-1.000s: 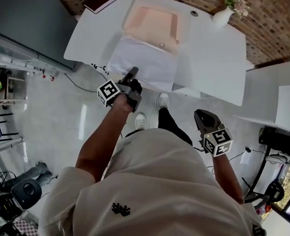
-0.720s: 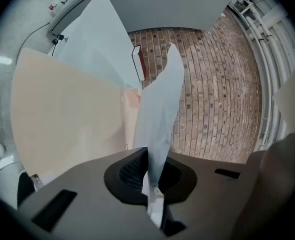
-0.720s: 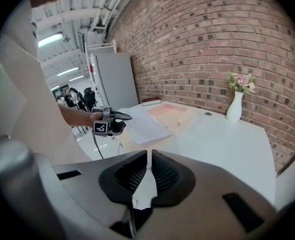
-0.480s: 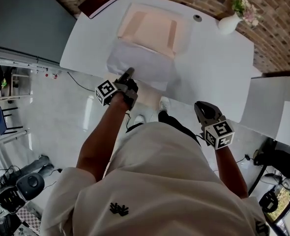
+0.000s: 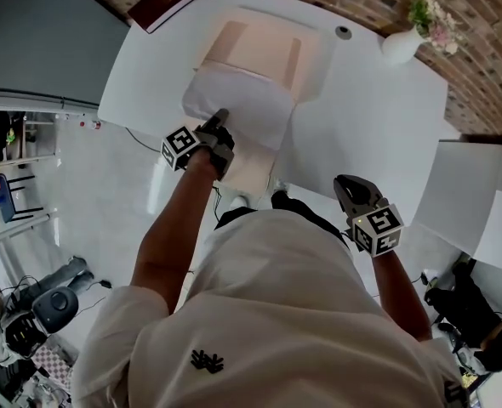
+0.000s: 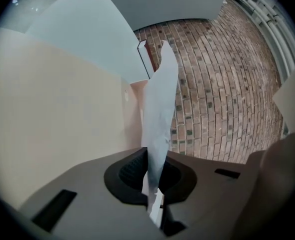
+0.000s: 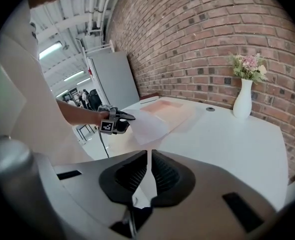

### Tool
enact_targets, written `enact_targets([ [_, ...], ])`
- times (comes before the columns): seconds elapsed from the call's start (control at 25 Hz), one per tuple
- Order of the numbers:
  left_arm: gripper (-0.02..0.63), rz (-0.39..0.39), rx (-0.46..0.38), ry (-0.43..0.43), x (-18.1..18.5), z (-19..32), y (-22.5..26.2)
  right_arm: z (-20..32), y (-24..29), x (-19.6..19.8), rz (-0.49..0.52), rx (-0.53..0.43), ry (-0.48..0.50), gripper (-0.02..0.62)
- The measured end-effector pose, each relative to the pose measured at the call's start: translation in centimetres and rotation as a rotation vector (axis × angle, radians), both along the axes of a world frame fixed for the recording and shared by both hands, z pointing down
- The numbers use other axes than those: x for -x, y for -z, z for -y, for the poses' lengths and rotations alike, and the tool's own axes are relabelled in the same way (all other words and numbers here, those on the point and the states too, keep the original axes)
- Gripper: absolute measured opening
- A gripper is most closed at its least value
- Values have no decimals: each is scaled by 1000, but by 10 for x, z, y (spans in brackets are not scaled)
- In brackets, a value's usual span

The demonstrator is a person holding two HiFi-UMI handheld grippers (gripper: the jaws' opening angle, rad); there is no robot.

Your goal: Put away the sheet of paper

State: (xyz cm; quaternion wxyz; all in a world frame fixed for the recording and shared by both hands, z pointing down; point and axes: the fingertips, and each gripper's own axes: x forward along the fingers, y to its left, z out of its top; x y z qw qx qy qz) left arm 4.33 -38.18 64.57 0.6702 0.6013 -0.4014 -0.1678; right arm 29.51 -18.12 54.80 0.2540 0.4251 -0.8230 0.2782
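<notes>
Upper centre, the left gripper pinches a limp white sheet of paper over a flat peach folder on the smooth white table beside a brick wall. Lower right, the right gripper has its jaws pressed together.

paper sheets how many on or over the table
1: the sheet, pinched in the left gripper at the near edge of the table, reaches partly over the peach folder. More may be hidden in the folder or under the sheet.
</notes>
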Motion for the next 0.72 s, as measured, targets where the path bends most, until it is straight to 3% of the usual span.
enact_targets([
  [0.72,23,111,54,30,-48,92,-25,45,-22,-58,49,82,26,49],
])
